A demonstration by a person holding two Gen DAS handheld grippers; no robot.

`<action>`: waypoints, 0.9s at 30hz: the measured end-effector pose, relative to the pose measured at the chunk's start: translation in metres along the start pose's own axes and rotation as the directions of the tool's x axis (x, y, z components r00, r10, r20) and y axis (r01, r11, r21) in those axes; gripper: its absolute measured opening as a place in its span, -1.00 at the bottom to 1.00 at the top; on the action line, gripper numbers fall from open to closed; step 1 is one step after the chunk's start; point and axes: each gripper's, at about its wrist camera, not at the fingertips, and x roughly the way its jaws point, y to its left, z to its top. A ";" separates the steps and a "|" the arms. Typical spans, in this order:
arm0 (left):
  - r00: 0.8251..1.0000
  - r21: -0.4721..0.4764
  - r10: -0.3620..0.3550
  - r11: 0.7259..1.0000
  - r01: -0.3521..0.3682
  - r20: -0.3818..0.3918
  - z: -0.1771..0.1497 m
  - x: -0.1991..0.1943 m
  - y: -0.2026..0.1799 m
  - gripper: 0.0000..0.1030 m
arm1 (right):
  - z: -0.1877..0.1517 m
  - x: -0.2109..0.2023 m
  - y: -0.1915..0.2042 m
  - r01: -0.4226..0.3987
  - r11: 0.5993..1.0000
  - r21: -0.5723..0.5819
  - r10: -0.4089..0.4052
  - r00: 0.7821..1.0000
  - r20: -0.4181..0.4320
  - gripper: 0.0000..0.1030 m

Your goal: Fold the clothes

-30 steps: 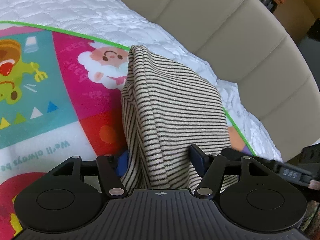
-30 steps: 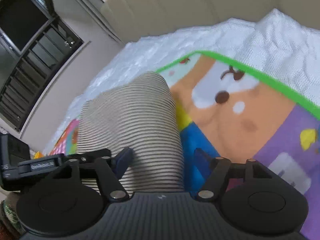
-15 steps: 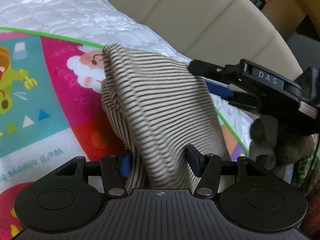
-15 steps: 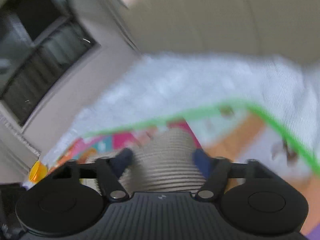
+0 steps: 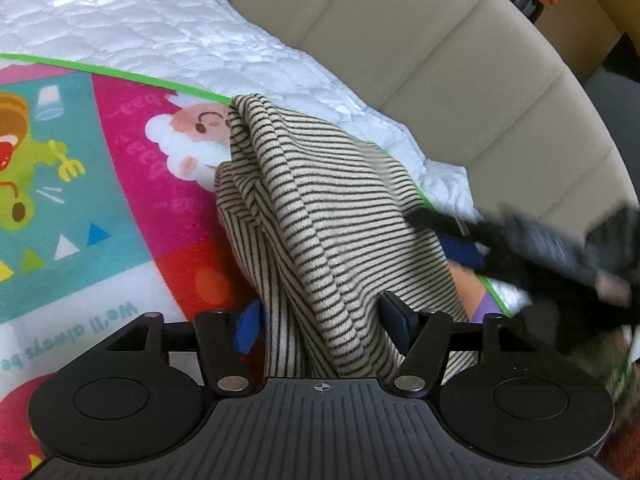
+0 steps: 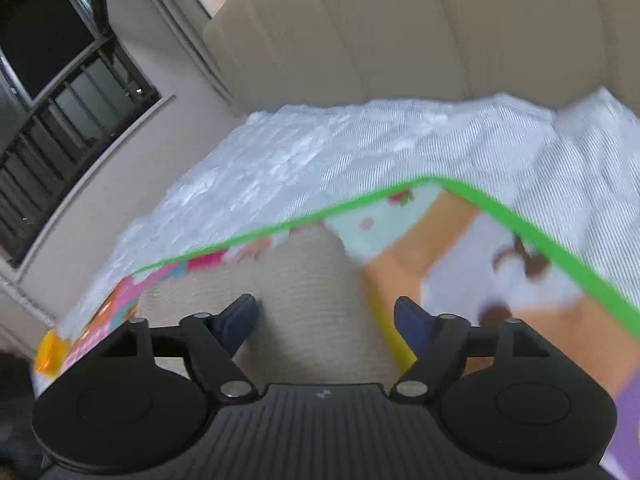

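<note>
Both pairs of jaws stand apart with striped cloth between them, and in neither wrist view can I see a pad pressing the fabric, so whether either truly grips is beyond telling. On the left gripper (image 5: 320, 316) the striped garment (image 5: 320, 216) rises out of the gap and runs away toward the far side, bunched into long ridges, its far end near the green border of the colourful play mat (image 5: 80, 184). That mat lies on a white quilted cover (image 5: 160, 40), with a beige padded headboard (image 5: 440, 60) beyond. The right gripper (image 6: 326, 316) shows blurred in the left view, at the garment's right edge, and its own view is smeared too, with the pale cloth lying between its fingers over the mat. The garment looks gathered rather than laid flat, though whether this is a fold being carried over or a folded piece being lifted I cannot judge. To do this well, I would have both grippers hold matching points of the same edge, keep the cloth taut between them so the ridges pull out, travel level and together, and lay the cloth down with its edges square to one another before either gripper lets go.
</note>
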 end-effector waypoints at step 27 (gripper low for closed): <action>0.997 0.173 0.044 0.983 -0.055 0.063 0.059 0.019 -0.028 0.28 | -0.065 -0.028 0.031 0.057 0.971 -0.234 -0.080 0.993 -0.091 0.34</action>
